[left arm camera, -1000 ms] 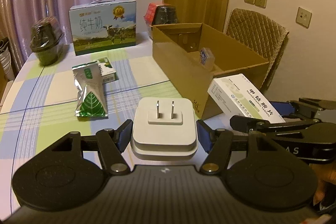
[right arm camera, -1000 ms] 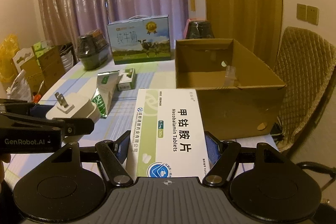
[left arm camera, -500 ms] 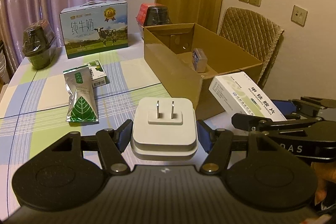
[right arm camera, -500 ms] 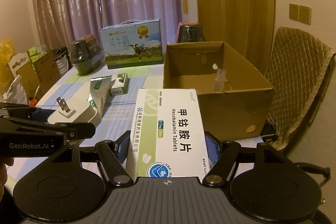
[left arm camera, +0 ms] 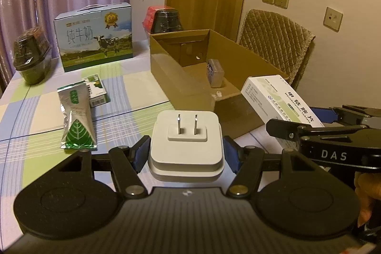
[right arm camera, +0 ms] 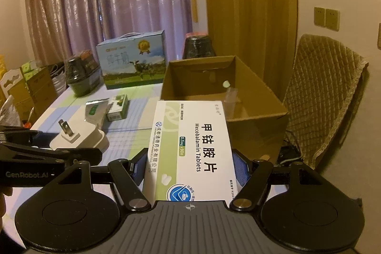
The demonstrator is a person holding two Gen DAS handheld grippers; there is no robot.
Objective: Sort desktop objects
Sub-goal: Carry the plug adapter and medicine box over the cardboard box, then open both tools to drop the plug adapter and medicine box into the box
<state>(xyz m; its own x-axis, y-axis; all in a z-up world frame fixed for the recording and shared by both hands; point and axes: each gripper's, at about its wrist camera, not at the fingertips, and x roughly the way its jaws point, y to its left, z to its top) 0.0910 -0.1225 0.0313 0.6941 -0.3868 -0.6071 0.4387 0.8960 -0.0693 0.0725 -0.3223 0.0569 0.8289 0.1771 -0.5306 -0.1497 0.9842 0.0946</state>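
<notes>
My left gripper (left arm camera: 186, 154) is shut on a white plug adapter (left arm camera: 185, 144), prongs facing up, held above the checked tablecloth. My right gripper (right arm camera: 190, 166) is shut on a white medicine box (right arm camera: 190, 149) printed "Mecobalamin Tablets". Each gripper shows in the other's view: the adapter (right arm camera: 78, 137) at the left, the medicine box (left arm camera: 278, 99) at the right. Ahead stands an open cardboard box (left arm camera: 171, 77) (right arm camera: 257, 125) with a small clear case (left arm camera: 215, 72) inside. A silver-green foil pouch (left arm camera: 77, 116) and a small green carton (left arm camera: 96, 89) lie on the table.
A blue milk gift carton (left arm camera: 94, 37) and a dark wrapped tub (left arm camera: 31, 56) stand at the back left, another dark tub (left arm camera: 166, 20) behind the cardboard box. A quilted chair (right arm camera: 326, 97) stands at the table's right. Boxes and bags (right arm camera: 31, 85) crowd the floor at the left.
Both grippers have drawn back and risen a little, so the cardboard box and table items look farther off. Their holds on the adapter and the medicine box are unchanged.
</notes>
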